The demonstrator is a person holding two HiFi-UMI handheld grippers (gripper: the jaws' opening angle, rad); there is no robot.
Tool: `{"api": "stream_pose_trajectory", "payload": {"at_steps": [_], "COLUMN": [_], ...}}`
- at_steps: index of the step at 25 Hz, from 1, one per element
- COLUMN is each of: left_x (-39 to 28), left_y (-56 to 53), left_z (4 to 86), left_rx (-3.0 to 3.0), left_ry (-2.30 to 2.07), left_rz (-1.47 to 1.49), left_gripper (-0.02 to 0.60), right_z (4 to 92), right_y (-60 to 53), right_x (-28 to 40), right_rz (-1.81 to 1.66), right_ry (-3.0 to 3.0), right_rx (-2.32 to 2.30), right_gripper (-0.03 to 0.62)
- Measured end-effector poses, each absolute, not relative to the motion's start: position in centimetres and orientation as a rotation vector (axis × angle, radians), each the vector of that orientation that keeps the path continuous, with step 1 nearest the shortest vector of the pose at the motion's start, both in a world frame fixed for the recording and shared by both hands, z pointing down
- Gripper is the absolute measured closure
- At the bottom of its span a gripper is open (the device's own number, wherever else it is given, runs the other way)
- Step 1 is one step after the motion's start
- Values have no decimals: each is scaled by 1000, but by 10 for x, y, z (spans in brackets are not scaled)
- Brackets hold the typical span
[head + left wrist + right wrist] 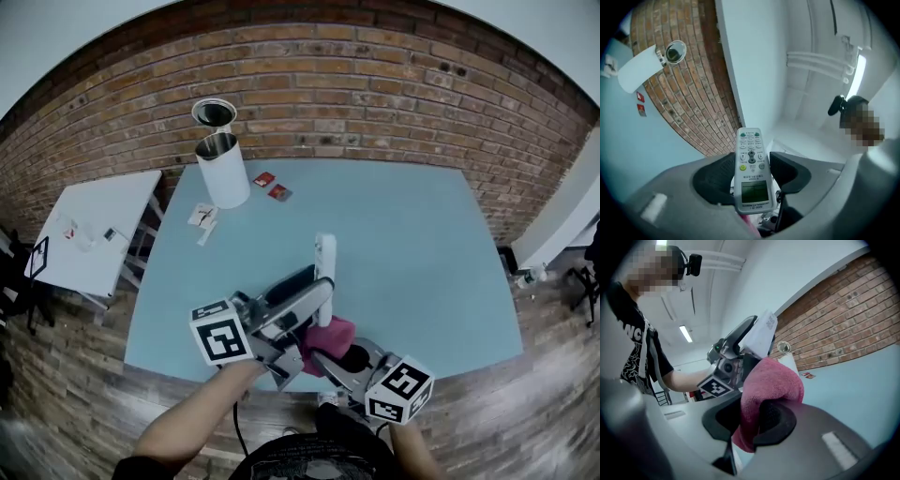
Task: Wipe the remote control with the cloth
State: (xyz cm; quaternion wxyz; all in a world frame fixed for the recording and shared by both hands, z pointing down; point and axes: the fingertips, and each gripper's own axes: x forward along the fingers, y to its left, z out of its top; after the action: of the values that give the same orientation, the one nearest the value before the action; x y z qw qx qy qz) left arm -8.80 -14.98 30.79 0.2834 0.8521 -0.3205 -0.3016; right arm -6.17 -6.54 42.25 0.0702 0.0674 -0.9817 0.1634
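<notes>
Right now our left gripper [305, 302] is clamped on the lower end of the slim white plastic remote control [324, 255]. The remote is held above the pale blue table [431, 262], long axis pointing to 12 o'clock. Our right gripper [336, 354] is closed on the bunched pink terry cloth [330, 330], which sits at 6 o'clock from the remote, just beneath it; we cannot tell if they touch. The wipe likely runs up that axis. The left gripper view shows buttons and screen; the right gripper view shows only the blank back.
</notes>
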Motion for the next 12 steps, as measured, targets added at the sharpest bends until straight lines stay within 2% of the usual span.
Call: {"api": "stream_pose_trajectory", "payload": {"at_steps": [12], "left_x": [-94], "left_y": [-141], "left_z": [313], "left_rx": [2107], "left_ry": [-590], "left_rz": [-979], "left_gripper": [344], "right_z": [438], "right_y": [-68], "right_x": [-67], "right_rz": [341], "right_ry": [-2852], "right_rx": [204], "right_gripper": [531]}}
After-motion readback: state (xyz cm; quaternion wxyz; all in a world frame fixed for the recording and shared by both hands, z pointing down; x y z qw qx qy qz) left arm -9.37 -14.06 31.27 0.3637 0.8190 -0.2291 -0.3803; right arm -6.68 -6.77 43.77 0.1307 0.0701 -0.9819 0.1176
